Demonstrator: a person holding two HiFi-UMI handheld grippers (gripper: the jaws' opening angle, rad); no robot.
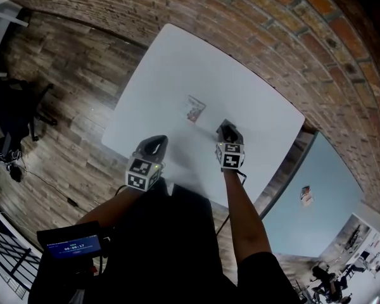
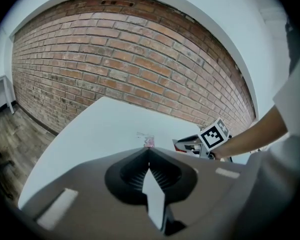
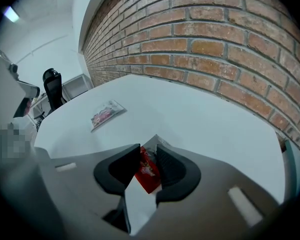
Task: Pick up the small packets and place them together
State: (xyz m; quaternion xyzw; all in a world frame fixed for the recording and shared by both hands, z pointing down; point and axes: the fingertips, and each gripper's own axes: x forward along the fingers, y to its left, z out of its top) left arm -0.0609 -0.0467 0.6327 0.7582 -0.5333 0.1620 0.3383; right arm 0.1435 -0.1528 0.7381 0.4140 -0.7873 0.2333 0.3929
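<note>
Lying flat near the middle of the white table [image 1: 253, 87]: one small packet [image 1: 194, 109]; just right of that packet and nearer the person, right gripper [image 1: 227, 130], clamped on a second, red packet [image 3: 146, 170] pinched upright between its pads; left of the lying packet, also on the person's side, left gripper [image 2: 149, 150], jaws pressed fully together, holding nothing.

Head view looks steeply down on the table [image 1: 171, 75]; gripper views skim it low.
</note>
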